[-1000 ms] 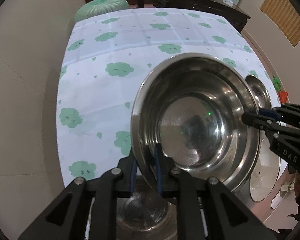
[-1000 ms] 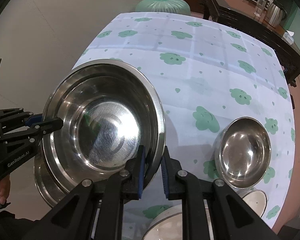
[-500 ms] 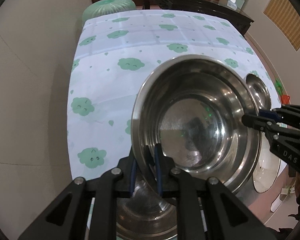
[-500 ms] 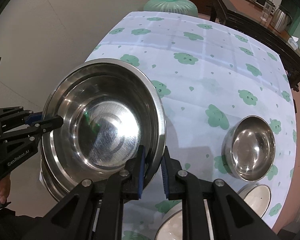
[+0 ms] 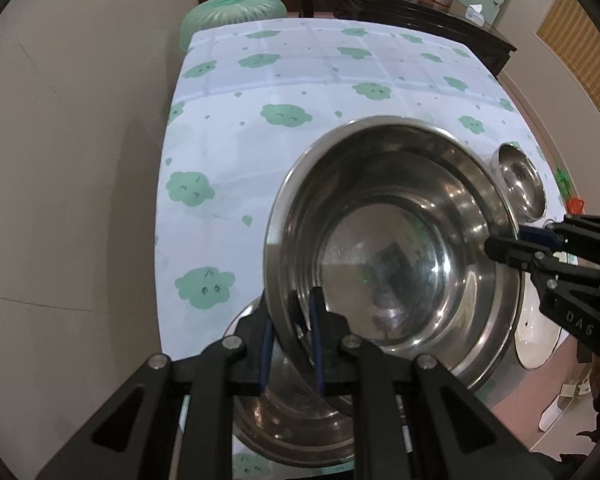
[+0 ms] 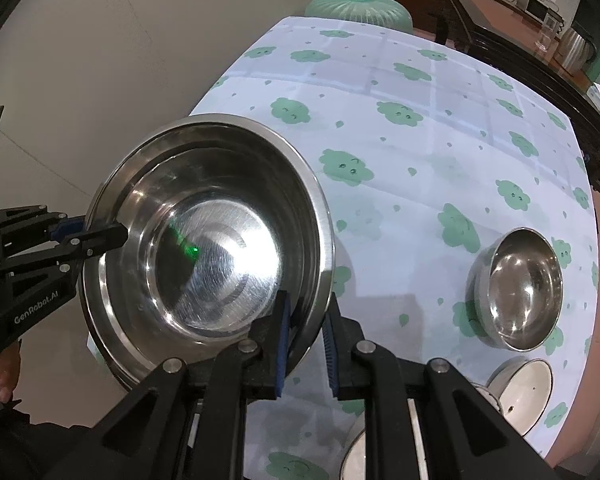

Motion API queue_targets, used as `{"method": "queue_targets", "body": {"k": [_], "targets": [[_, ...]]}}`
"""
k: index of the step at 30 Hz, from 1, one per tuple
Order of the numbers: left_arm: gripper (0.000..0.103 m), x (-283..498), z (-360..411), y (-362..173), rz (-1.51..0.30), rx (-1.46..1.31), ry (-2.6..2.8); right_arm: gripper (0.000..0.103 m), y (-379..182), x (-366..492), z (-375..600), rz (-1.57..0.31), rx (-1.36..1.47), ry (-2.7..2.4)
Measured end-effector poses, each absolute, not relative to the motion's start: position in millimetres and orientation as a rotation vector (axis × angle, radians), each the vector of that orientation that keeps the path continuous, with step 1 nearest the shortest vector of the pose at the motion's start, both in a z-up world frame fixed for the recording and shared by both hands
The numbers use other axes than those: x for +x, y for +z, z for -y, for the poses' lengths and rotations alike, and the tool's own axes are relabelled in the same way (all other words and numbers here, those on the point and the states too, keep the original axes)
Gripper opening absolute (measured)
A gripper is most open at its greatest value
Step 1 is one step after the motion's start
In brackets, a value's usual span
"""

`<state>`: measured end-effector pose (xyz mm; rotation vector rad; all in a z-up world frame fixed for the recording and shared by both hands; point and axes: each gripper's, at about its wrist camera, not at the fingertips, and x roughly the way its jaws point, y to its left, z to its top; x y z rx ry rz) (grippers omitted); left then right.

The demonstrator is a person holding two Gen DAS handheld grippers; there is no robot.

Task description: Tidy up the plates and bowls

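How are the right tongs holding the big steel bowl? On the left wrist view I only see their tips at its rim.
Observer: The right tongs are shut on the rim of the big steel bowl, one pad inside and one outside.
Operator: Is the small steel bowl clear of it?
Observer: Yes. The small steel bowl stands upright, with bare tablecloth between the two.
Operator: How many white dishes?
Observer: Two: a white dish just below the small bowl, and a second white rim at the bottom edge.

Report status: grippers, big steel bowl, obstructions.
Left gripper and right gripper both shut on large steel bowl rim, bowl lifted. Small steel bowl right, clear of it.
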<state>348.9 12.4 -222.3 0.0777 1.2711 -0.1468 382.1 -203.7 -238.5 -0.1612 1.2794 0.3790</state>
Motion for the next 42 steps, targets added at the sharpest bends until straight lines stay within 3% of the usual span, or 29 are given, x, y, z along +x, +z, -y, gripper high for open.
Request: {"method": "queue_targets", "body": {"k": [42], "targets": [[0.013,282.6,-62.4,-240.5,-1.314,0.025,-0.067,0.018,-256.0,325.4,145.6,-1.341,-0.232,0.467]]}}
